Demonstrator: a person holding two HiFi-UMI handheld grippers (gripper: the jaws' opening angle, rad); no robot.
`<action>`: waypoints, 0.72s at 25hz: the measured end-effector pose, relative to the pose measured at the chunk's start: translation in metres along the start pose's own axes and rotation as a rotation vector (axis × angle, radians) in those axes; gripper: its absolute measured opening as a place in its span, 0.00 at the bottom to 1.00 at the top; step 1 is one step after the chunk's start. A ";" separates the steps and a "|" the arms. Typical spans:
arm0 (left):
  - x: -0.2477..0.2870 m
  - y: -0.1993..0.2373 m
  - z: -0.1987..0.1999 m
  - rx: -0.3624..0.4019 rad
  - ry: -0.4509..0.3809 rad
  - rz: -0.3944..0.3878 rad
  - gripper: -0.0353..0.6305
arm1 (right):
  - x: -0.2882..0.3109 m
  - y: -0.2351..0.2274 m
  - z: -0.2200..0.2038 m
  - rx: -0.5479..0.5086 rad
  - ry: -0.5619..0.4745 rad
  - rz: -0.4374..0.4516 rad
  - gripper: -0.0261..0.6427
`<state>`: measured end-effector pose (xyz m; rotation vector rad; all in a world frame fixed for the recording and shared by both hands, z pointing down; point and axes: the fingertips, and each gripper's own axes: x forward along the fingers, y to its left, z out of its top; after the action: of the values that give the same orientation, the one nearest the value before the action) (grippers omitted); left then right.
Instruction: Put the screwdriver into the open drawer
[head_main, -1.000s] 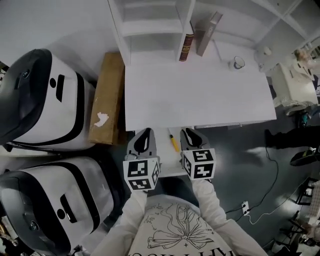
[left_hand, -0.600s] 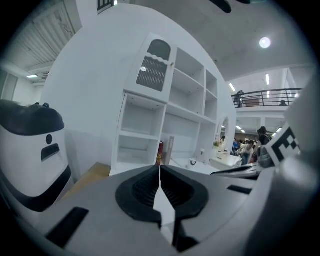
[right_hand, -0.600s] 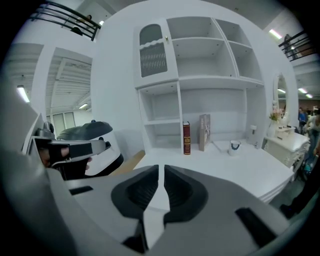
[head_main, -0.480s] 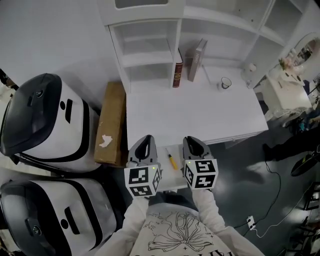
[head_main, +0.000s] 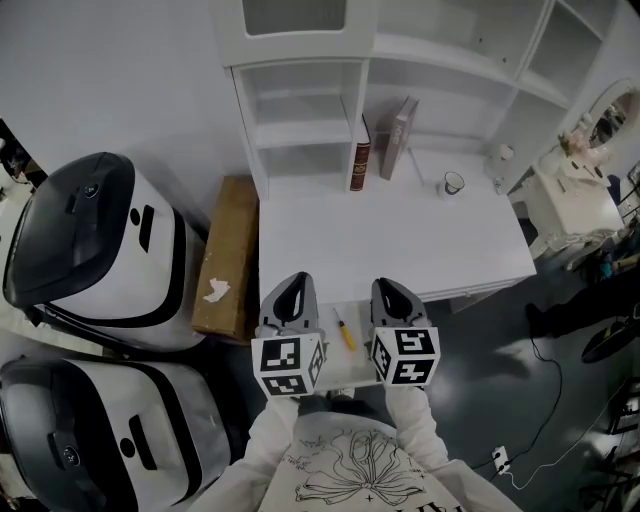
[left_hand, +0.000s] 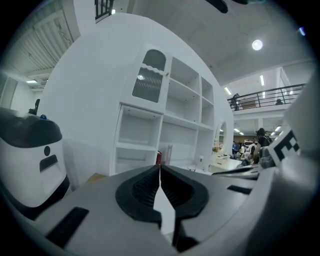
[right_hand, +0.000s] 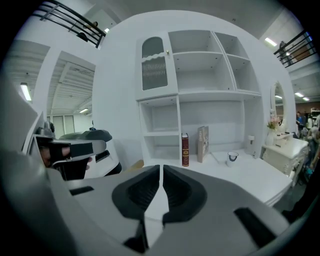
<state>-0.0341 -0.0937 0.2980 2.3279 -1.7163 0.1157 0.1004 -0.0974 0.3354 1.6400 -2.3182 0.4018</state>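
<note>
A yellow-handled screwdriver (head_main: 344, 333) lies in the open white drawer (head_main: 350, 368) under the desk's front edge. My left gripper (head_main: 291, 284) hovers just left of it and my right gripper (head_main: 384, 289) just right of it, both above the drawer and pointing toward the desk. In the left gripper view the left gripper (left_hand: 160, 168) is shut, with nothing between its jaws. The right gripper (right_hand: 161, 168) has just been closing and now stands shut, also holding nothing.
The white desk (head_main: 400, 240) has a shelf unit at its back with two books (head_main: 360, 165) and a mug (head_main: 454, 183). A cardboard box (head_main: 228, 258) and two large white-and-black machines (head_main: 90, 250) stand to the left. Cables lie on the floor at the right.
The head view has tilted to show more of the shelf unit. Both grippers stay on either side of the screwdriver, which lies still in the drawer.
</note>
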 end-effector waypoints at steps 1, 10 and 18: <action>0.000 0.000 0.000 0.000 -0.001 0.000 0.06 | 0.000 0.000 0.001 -0.001 -0.003 0.001 0.07; -0.002 0.006 0.003 0.005 -0.005 0.013 0.06 | 0.002 0.005 0.005 0.005 -0.012 0.012 0.07; -0.006 0.013 0.002 0.000 -0.005 0.022 0.06 | 0.003 0.008 0.005 0.015 -0.011 0.012 0.07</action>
<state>-0.0487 -0.0926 0.2973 2.3111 -1.7448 0.1144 0.0917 -0.1000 0.3314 1.6401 -2.3392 0.4143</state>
